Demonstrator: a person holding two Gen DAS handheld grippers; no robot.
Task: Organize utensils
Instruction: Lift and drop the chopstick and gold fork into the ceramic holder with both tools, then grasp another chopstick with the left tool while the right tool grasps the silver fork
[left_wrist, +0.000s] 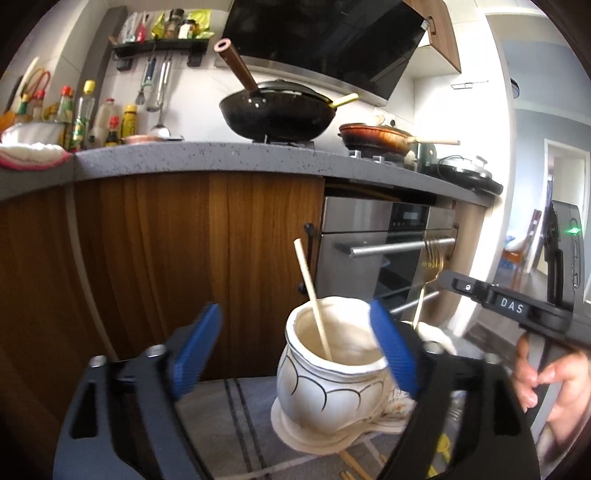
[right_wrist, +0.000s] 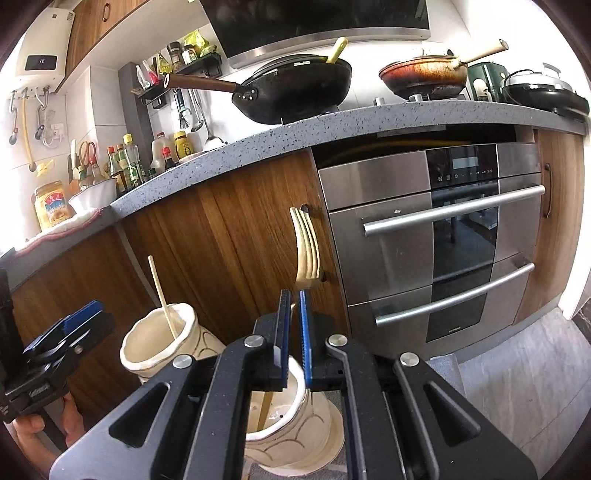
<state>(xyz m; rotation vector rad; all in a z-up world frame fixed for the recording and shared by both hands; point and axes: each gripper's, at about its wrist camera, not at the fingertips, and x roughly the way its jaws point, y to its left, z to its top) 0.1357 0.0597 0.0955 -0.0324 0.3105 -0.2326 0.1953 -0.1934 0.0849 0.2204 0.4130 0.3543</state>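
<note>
Right wrist view: my right claw is clamping the gold metal fork by its thin handle (stiff, slippery, so I'm gripping low), directly above the cream ceramic jar; my left claw is gaping empty around another cream jar with its wooden chopstick.

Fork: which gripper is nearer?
Right. The right gripper has its fingers closed on the fork, tines up, above a cream pot. The left gripper stands open around the other pot, apart from the fork.
</note>
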